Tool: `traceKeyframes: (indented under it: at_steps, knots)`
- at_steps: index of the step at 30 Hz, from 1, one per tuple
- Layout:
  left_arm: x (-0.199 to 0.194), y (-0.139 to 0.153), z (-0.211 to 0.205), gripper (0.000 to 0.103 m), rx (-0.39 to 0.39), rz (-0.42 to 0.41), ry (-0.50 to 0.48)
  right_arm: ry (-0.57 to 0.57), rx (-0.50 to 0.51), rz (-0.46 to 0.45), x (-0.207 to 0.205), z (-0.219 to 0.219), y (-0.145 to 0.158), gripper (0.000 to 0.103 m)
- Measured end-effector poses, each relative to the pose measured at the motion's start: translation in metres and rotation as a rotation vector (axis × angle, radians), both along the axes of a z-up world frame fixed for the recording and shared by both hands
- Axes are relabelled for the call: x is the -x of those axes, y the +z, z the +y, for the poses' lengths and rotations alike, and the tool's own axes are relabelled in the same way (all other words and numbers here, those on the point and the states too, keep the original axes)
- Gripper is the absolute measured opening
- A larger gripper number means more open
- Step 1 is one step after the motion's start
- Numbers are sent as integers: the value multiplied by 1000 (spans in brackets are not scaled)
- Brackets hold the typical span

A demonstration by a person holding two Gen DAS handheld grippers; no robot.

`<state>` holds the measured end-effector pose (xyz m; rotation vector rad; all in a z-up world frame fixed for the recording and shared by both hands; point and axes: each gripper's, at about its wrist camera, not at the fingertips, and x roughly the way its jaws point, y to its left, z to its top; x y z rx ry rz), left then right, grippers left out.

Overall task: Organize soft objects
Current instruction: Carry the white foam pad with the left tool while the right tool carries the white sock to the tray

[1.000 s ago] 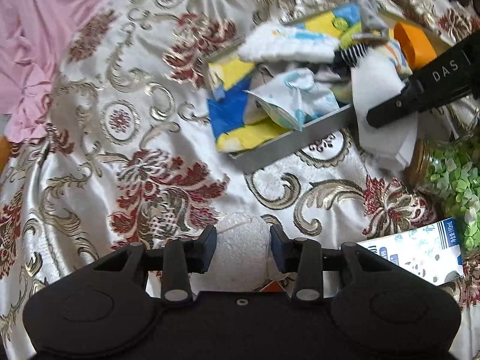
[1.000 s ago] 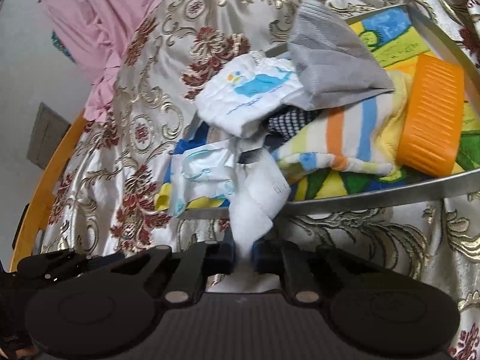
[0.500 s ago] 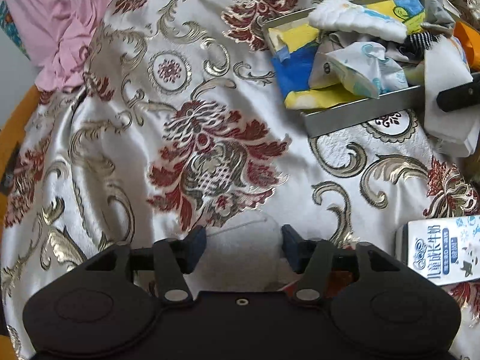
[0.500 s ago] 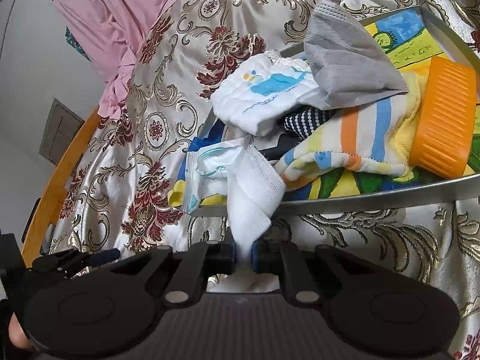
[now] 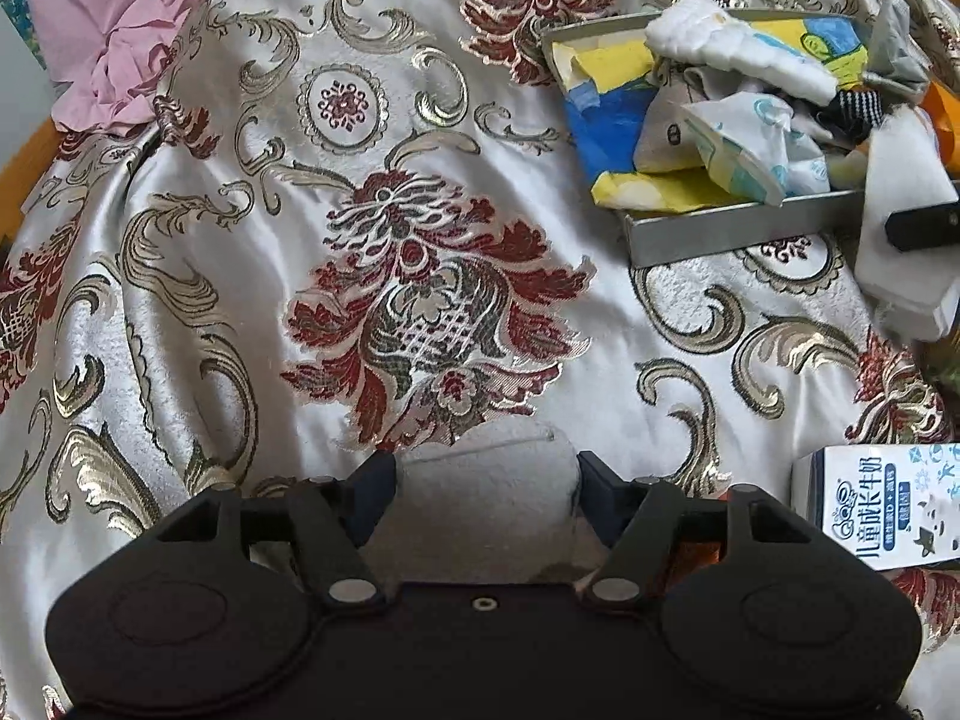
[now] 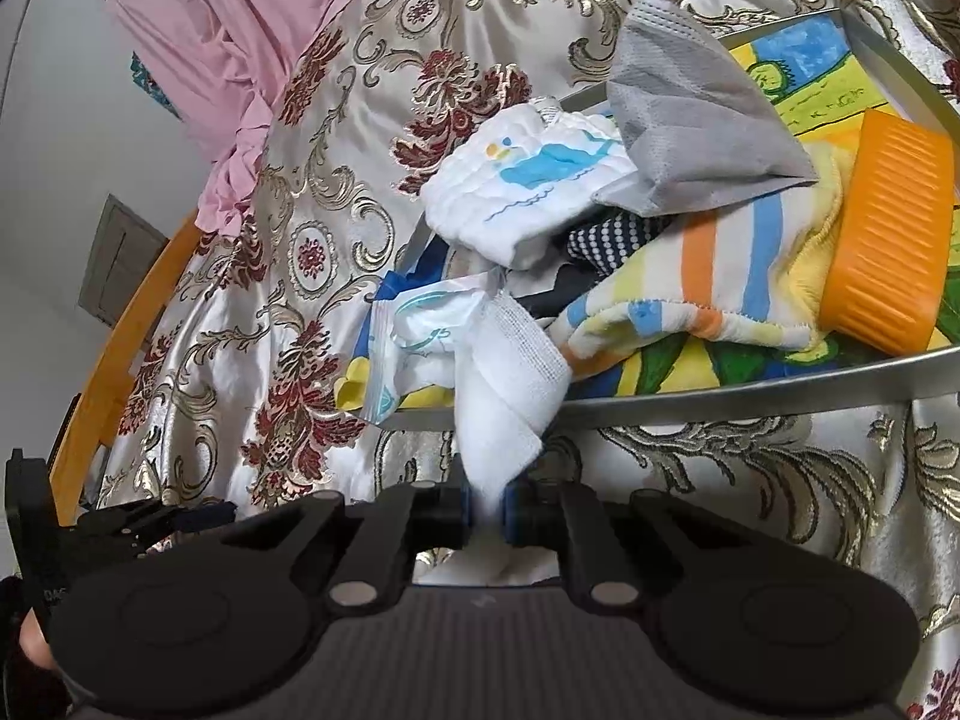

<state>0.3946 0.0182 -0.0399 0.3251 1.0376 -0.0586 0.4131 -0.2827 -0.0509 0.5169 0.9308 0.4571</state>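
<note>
Satin brocade cloth in cream, gold and dark red covers the whole surface, with a pink fabric bunched at its far left edge. On it sits a metal tray lined with a bright cartoon print and heaped with soft things: a striped towel, a grey face mask, a white padded cloth with a blue print, a crinkled tissue packet and an orange ribbed container at the right end. A milk carton lies on the brocade well apart from the tray, near the left gripper. That gripper's jaws are opening, and a pale grey rolled cloth lies on the brocade between them, no longer squeezed. The right gripper is clenched on the lower end of a white sock, which drapes over the tray's near wall, its upper part resting against the tissue packet.
</note>
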Motion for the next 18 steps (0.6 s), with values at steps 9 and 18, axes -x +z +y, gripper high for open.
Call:
traceKeyframes:
  at_steps: [9, 18]
  knots:
    - [-3, 17, -28, 66, 63, -55, -75, 66, -33, -13, 3, 11, 5, 11]
    - [1, 42, -65, 66, 142, -154, -137, 66, -101, -54, 7, 3, 13, 11]
